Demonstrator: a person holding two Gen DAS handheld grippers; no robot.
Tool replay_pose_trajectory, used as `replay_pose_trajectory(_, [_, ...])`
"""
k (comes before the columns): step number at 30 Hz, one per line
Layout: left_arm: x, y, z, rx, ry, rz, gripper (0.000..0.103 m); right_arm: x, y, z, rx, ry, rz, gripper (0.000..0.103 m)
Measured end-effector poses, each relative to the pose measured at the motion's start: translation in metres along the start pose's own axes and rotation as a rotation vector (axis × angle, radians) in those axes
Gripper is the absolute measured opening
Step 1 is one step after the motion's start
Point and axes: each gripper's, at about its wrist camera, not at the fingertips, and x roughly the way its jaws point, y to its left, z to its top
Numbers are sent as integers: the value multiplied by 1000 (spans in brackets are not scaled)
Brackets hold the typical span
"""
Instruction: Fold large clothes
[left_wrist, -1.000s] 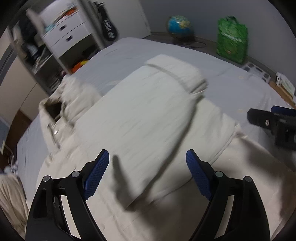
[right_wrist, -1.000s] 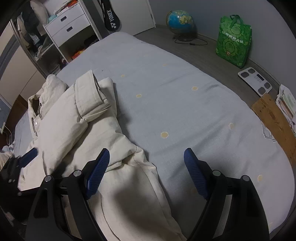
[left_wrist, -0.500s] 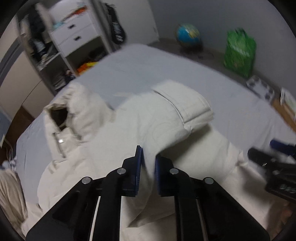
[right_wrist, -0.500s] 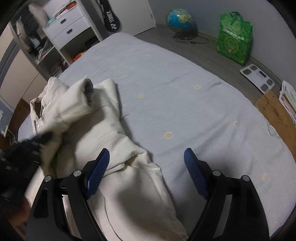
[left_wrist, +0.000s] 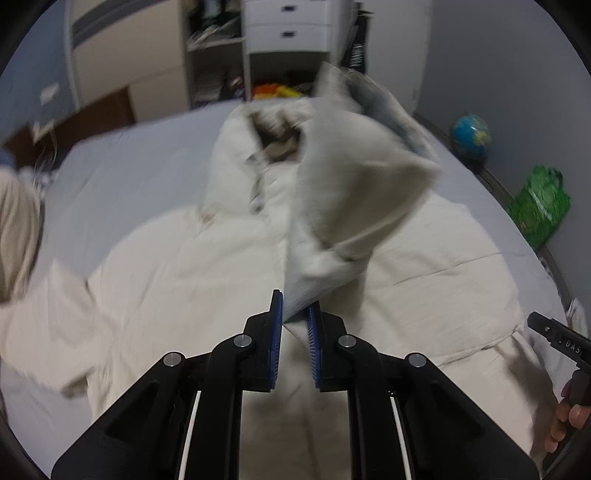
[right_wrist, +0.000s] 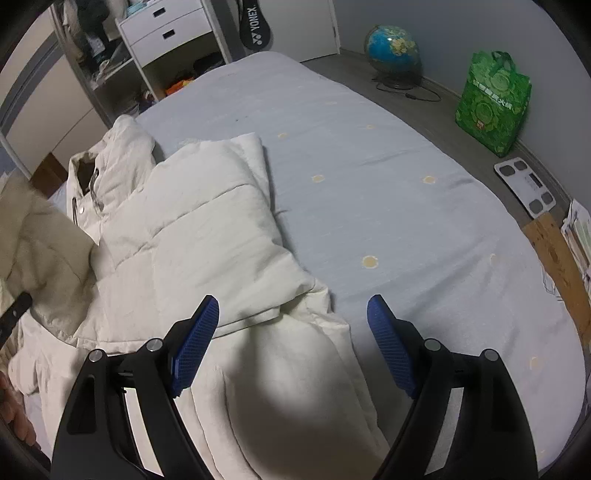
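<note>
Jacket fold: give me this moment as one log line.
left gripper: shut on sleeve, lifted | right gripper: open, empty | jacket: on bed

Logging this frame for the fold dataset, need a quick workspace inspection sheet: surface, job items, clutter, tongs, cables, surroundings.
Surface: bed with a pale blue dotted sheet; right half bare.
Job's things: cream padded coat spread on the bed's left side; one sleeve lifted off it, blurred.
Clutter: nothing seen on the bed besides the coat.
Tongs: left tongs shut on the sleeve; right tongs open, empty, above the coat's lower part.
Cables: one cord on the floor by the globe.
Surroundings: green bag, bathroom scale, white drawer unit, racket cover.
</note>
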Motion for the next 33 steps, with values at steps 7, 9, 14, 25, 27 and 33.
replay_pose_trajectory(7, [24, 52, -31, -126, 154, 39, 37, 4, 6, -1, -24, 7, -18, 78])
replay_pose_trajectory(9, [26, 64, -39, -142, 168, 71, 56, 7, 8, -1, -36, 12, -26, 78])
replay_pose_trajectory(14, [16, 88, -48, -144, 185, 76, 73, 9, 13, -3, -63, 12, -40, 78])
replay_pose_trajectory(25, [-40, 163, -44, -220, 131, 134, 96, 1, 36, -10, -166, -7, 38, 78])
replay_pose_trajectory(27, [-46, 180, -44, -246, 131, 144, 96, -4, 41, -11, -196, -17, 69, 78])
replay_pose_trajectory(33, [-51, 245, -54, -374, 140, 201, 96, -15, 44, -14, -197, -32, 93, 78])
